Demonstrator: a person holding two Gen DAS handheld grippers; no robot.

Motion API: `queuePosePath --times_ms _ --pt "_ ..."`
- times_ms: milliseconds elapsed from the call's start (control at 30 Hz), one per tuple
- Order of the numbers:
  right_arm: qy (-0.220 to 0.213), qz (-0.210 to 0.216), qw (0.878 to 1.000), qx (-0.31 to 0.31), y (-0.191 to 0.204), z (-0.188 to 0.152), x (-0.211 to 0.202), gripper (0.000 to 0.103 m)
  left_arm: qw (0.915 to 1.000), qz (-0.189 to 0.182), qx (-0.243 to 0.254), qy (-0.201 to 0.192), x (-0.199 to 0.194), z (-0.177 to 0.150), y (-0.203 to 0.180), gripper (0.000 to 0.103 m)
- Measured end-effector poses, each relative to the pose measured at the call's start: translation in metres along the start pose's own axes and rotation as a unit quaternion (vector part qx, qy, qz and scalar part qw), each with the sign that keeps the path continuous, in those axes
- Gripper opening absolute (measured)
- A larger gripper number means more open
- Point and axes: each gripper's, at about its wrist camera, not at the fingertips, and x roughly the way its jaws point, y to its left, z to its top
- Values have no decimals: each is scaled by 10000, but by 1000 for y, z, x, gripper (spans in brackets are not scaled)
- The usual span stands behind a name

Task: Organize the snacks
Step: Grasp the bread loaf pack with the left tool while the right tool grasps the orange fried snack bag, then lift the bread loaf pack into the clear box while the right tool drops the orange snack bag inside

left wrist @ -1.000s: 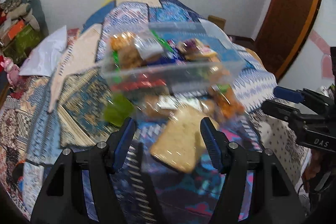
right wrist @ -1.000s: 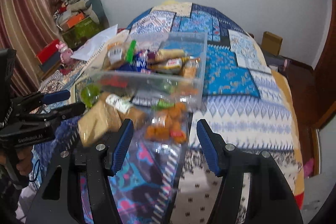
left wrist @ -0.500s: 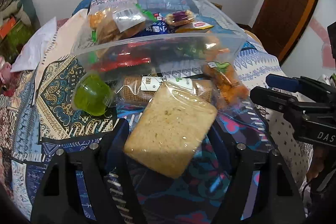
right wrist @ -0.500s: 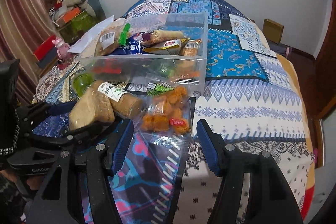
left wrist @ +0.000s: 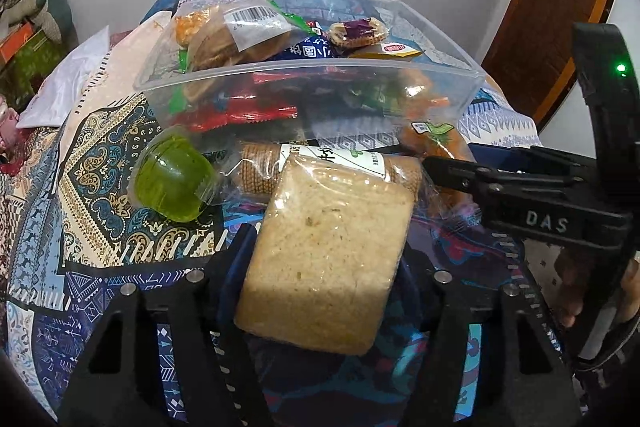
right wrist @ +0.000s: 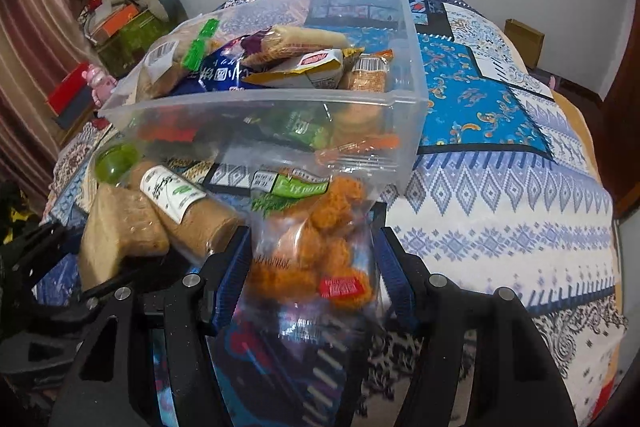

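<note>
A wrapped slab of tan bread (left wrist: 326, 259) is framed between the spread blue-padded fingers of the left gripper (left wrist: 324, 267), though whether the pads actually touch the wrapper cannot be told. In the right wrist view, a clear bag of orange fried snack balls (right wrist: 316, 251) is bracketed by the parted fingers of the right gripper (right wrist: 314, 267), the pads lying against or just beside the bag's edges; a firm grip cannot be confirmed. Just beyond the bread, at 12 o'clock, a labelled sleeve of round biscuits (left wrist: 320, 169) is seen lying crosswise, with a green jelly cup (left wrist: 172, 179) at 10 o'clock beside it. All four items are laid on a patterned bedspread (right wrist: 500, 187). Farther back, a clear plastic bin (left wrist: 308, 83) is shown heaped with wrapped snacks, among them a barcoded bread bag (left wrist: 240, 35) and a purple-filled biscuit pack (left wrist: 358, 31).
</note>
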Motion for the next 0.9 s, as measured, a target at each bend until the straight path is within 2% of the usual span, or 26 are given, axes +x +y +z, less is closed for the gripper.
queuePosePath --times_ms 133,400,667,900 --pt "18 134 9998 128 -4 1 2 58 10000 22 -6 -30 -5 -2 0 61" --pt "-51 156 9999 48 -2 -2 -8 46 9999 14 -79 -112 -18 1 2 58" --pt "-390 222 9990 -10 -1 0 -37 43 9989 -8 -141 -448 -46 14 2 58" --pt "-845 288 9960 -73 3 13 -72 43 9964 -73 -193 -817 -70 40 0 58"
